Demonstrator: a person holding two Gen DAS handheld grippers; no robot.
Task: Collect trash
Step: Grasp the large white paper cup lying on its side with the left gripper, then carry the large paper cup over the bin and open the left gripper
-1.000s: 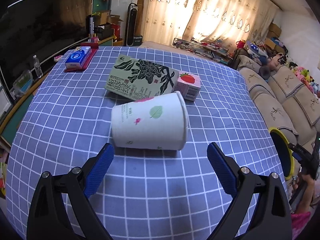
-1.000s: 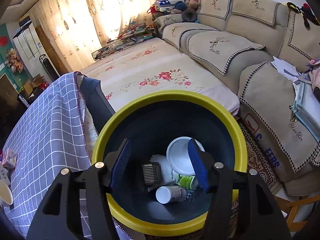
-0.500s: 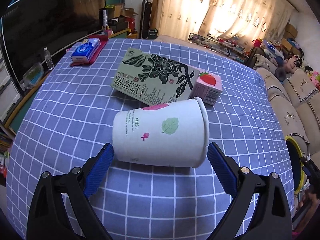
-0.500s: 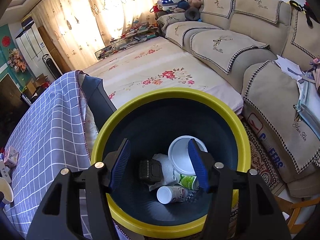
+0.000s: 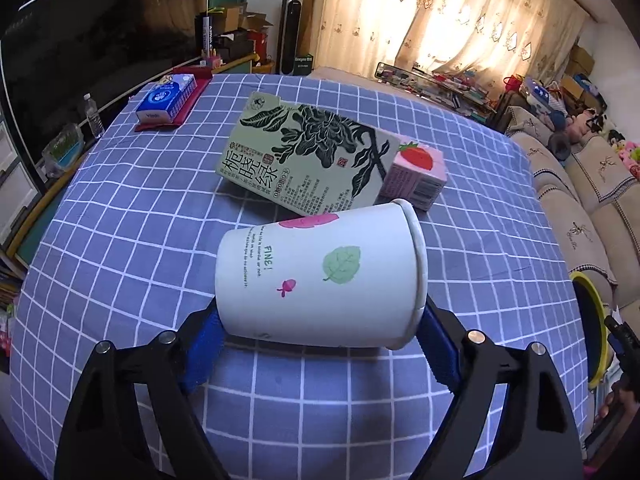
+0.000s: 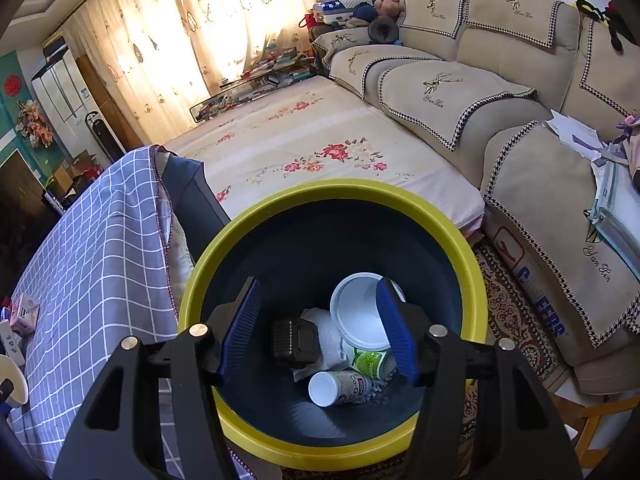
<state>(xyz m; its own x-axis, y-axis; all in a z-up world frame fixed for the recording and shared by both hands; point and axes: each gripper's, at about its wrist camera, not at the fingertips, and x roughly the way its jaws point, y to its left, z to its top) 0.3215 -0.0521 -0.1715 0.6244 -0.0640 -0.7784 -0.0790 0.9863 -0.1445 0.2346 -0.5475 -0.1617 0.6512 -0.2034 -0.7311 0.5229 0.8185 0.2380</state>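
here, on the checked blue tablecloth [image 5: 120,216], a blue tissue box [image 5: 166,98] sat on a red tray [image 5: 188,96] near the far left corner. toward the middle lay a green carton [image 5: 304,156] printed with dark leaves, flat on its side, and a small pink strawberry carton [image 5: 418,178] touched its right end. nearer the front edge a white paper cup [image 5: 320,276] lay on its side, base to the left, rim to the right, its upper side just beside the green carton. the left gripper [image 5: 320,340] straddled the cup lengthwise: left blue pad at the base, right blue pad at the rim, jaws closing, pads at or almost at the cup's ends; full contact could not be confirmed. at the far right of that view the yellow rim of a bin [image 5: 592,328] showed past the table's right edge.

in the right wrist view, the tablecloth edge hung at left. the right gripper [image 6: 318,332] hovered over the bin's mouth, jaws spread partway, nothing between the pads. the bin [image 6: 256,216], yellow-rimmed and dark inside, stood on the floor beside the table. in its bottom lay a dark ridged block [image 6: 294,340], white crumpled paper [image 6: 328,332], a white cup [image 6: 358,312], a green-labelled container [image 6: 370,364] and a small white bottle [image 6: 336,388]. a beige sofa [image 6: 520,120] ran along the right.
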